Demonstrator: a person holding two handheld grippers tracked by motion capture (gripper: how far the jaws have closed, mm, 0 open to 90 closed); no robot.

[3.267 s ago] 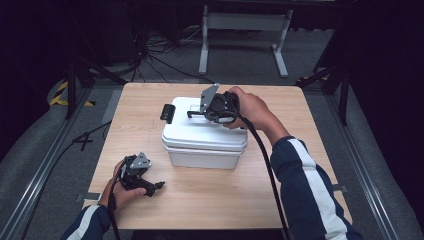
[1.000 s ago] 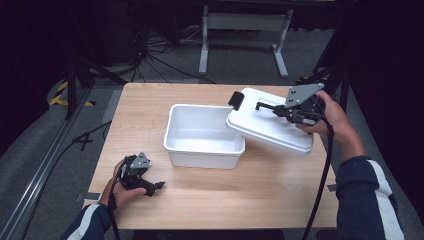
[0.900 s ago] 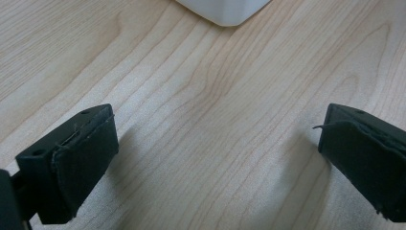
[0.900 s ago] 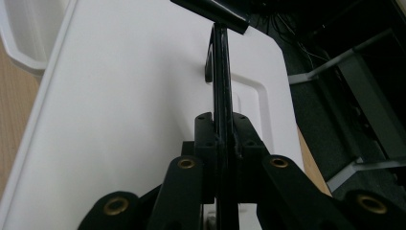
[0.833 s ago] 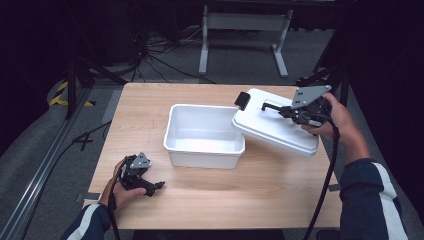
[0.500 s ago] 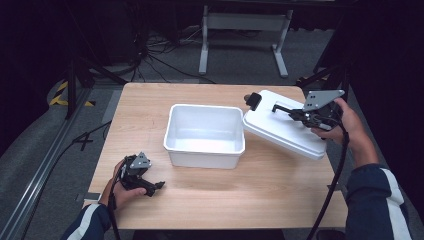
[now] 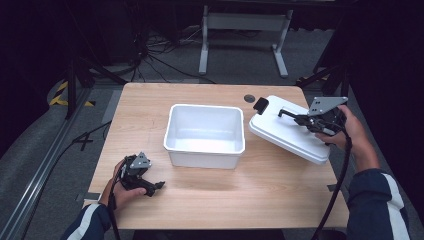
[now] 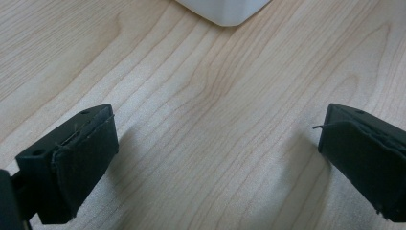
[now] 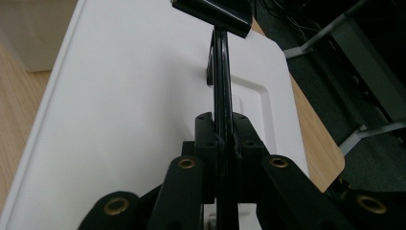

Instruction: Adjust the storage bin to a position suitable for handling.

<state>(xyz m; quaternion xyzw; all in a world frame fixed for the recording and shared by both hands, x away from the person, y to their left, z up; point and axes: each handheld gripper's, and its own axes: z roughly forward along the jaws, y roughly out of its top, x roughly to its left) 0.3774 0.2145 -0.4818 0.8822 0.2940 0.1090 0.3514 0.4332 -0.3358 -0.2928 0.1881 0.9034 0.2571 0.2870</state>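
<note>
The lid (image 7: 289, 134) had been removed from the open box (image 7: 205, 134) and was held tilted at the table's right edge by its handle (image 9: 221, 96), clamped in the closed right gripper (image 7: 306, 120); setting down remained. The left gripper (image 7: 150, 186) was resting wide open, empty

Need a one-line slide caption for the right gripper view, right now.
Right gripper shut on the black handle of the white lid, wooden table beneath.

I am seeing the box (image 7: 205, 134) sitting mid-table (image 7: 150, 100), the lid (image 7: 287, 132) lying right of it, my left gripper (image 7: 150, 186) resting front-left.
</note>
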